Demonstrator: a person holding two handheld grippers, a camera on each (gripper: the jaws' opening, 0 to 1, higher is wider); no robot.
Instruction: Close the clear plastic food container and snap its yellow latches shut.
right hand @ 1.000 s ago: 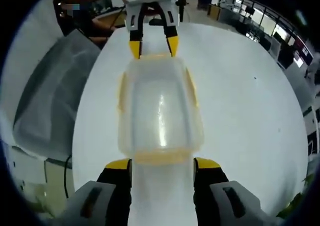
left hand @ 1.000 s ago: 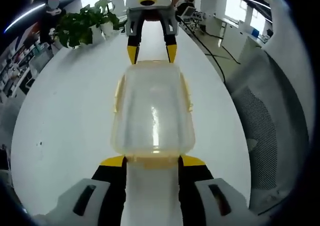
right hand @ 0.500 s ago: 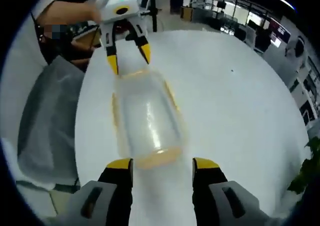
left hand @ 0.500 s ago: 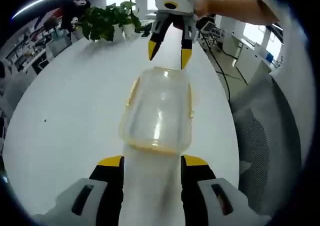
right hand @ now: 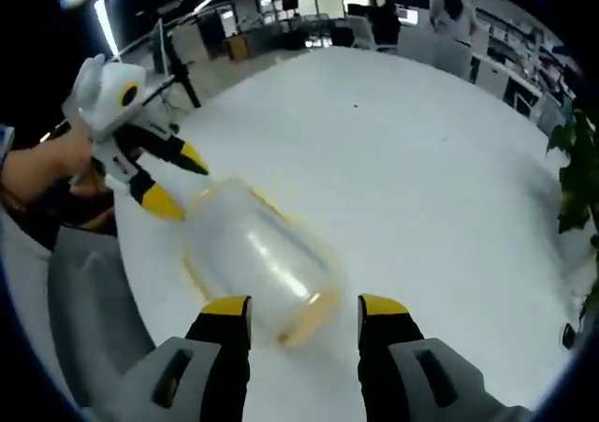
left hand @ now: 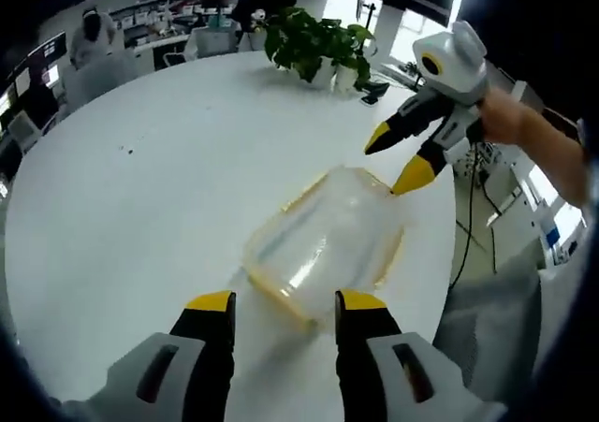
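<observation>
The clear plastic container [left hand: 323, 249] lies on the white table [left hand: 140, 188] with its lid on and yellow latches along its rim. My left gripper [left hand: 285, 302] is open, its yellow-tipped fingers just short of the container's near end, nothing between them. My right gripper [left hand: 393, 158], held by a hand, hovers open above the container's far corner. In the right gripper view the container [right hand: 257, 263] sits just ahead of the open right gripper [right hand: 304, 307]. Beyond its far end hangs the left gripper [right hand: 176, 181], open and a little apart from it.
A potted plant [left hand: 318, 43] stands at the table's far edge, and its leaves [right hand: 576, 169] reach into the right gripper view. A grey mesh chair [left hand: 487, 338] sits off the table edge beside the container. Desks and people lie in the background.
Both grippers have drawn back and lifted off the container's two ends, and both views have swung sideways. The container now lies at an angle to each gripper instead of straight between them.
</observation>
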